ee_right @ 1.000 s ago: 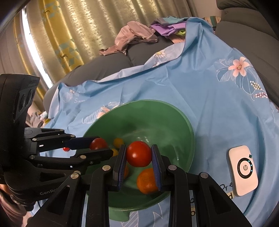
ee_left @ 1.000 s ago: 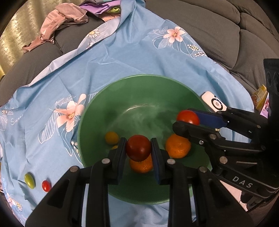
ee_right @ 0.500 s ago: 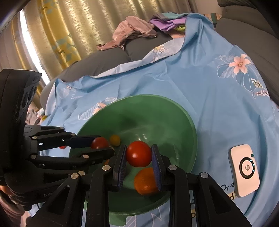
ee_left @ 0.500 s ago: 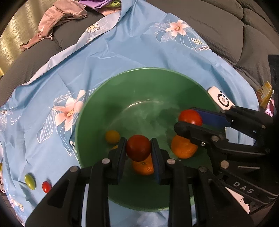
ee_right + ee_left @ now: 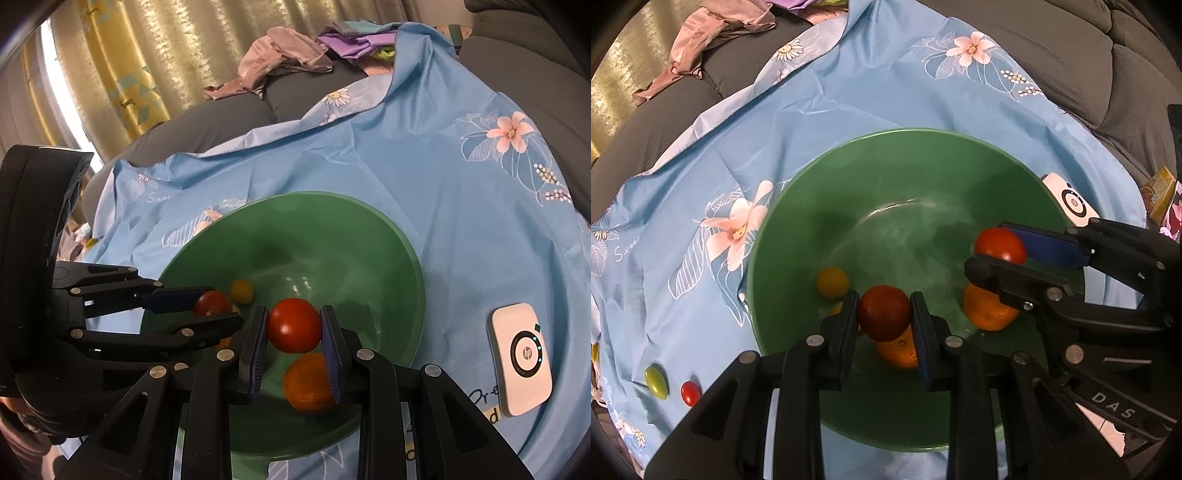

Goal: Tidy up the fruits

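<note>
Centrally, a green bowl (image 5: 798,229) fills both frames on a blue floral cloth (image 5: 849,92). Over it, the left gripper (image 5: 884,314) clamps one dark red tomato (image 5: 884,312); the right gripper (image 5: 294,330) clamps a brighter tomato (image 5: 294,330). Two oranges (image 5: 988,312) and one small yellow fruit (image 5: 832,282) lie inside. Only the left view shows two candies (image 5: 655,380) at lower left.

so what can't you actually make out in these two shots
- Left wrist view: the lower orange fruit in the green bowl is mostly hidden behind the dark red tomato held by the left hand-held gripper.
- Left wrist view: the white round-buttoned device is partly hidden behind the bowl rim.
- Right wrist view: printed lettering is cut off by the device.
</note>
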The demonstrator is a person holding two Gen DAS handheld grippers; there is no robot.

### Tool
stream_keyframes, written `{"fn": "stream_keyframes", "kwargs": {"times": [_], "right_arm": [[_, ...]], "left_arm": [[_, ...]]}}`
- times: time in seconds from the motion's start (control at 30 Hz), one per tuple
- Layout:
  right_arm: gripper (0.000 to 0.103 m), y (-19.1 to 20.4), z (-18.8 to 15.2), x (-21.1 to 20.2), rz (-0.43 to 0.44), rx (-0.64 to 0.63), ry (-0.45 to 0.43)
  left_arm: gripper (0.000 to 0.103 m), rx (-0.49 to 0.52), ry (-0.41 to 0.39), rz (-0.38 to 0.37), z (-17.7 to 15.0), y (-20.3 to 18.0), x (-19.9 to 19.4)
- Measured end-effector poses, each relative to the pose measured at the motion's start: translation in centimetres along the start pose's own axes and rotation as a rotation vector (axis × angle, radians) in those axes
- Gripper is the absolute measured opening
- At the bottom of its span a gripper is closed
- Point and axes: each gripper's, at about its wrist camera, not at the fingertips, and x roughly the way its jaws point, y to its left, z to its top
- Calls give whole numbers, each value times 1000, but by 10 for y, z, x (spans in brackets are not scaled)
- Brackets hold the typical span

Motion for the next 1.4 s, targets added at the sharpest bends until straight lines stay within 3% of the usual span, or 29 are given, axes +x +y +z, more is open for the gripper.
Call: {"fn": "stream_keyframes", "kwargs": {"times": [0.6,0.8,0.87,1.0,1.17,1.4], "right_arm": [[30,2,0,2,-11,-1,14],[30,2,-2,-2,-29,20,16],[30,1,-1,-6,-32,27,12],[37,2,-2,-21,-47,33,-11],[37,9,-5,-40,-30,42,-56],[37,46,-16,-47,40,-33,-40]], "left_arm": [[28,-5,4,23,0,-1,-3],[49,-17,-1,46,-3,4,-11],[65,-31,-13,58,-5,7,-17],[83,-81,-54,59,-16,18,-39],[94,-190,-131,70,-55,45,-82],[96,-445,-154,142,-153,98,-128]]}}
